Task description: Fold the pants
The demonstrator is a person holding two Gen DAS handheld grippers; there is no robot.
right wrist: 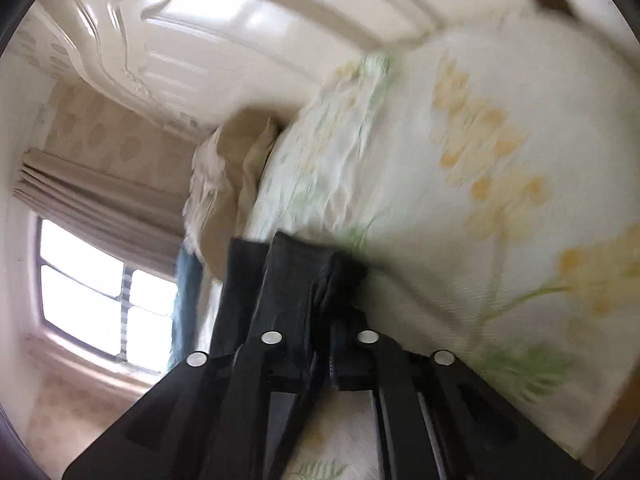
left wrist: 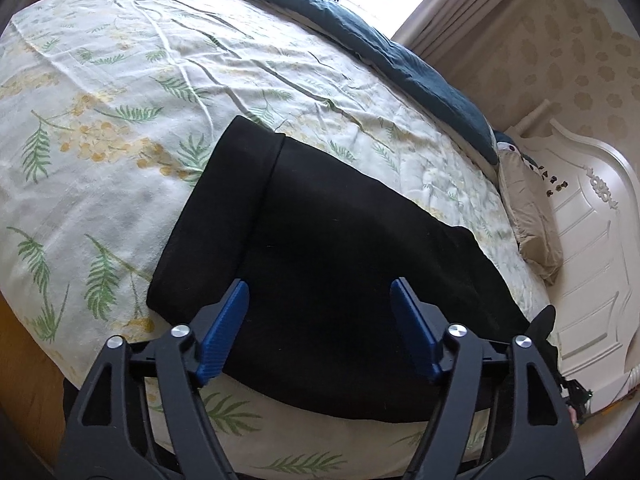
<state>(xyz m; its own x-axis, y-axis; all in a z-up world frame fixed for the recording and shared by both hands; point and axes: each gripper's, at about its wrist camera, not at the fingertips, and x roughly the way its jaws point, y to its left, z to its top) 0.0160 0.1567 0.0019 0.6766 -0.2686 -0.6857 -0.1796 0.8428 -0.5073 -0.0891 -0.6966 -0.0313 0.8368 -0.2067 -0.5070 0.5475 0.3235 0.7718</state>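
Black pants (left wrist: 320, 264) lie on the floral bedsheet (left wrist: 120, 80), with a folded band at the far end. My left gripper (left wrist: 320, 300) hovers over the near part of the pants, its blue fingers (left wrist: 224, 332) wide apart and empty. In the blurred right wrist view my right gripper (right wrist: 320, 280) is shut on a bunch of the black pants (right wrist: 280, 280), held up near the bed's edge. Its pads are hidden by the cloth.
A dark teal blanket (left wrist: 400, 60) lies along the far side of the bed. A beige pillow (left wrist: 528, 216) rests against the white headboard (left wrist: 592, 240). A window (right wrist: 100, 292) and curtains (right wrist: 100, 200) stand beyond the bed.
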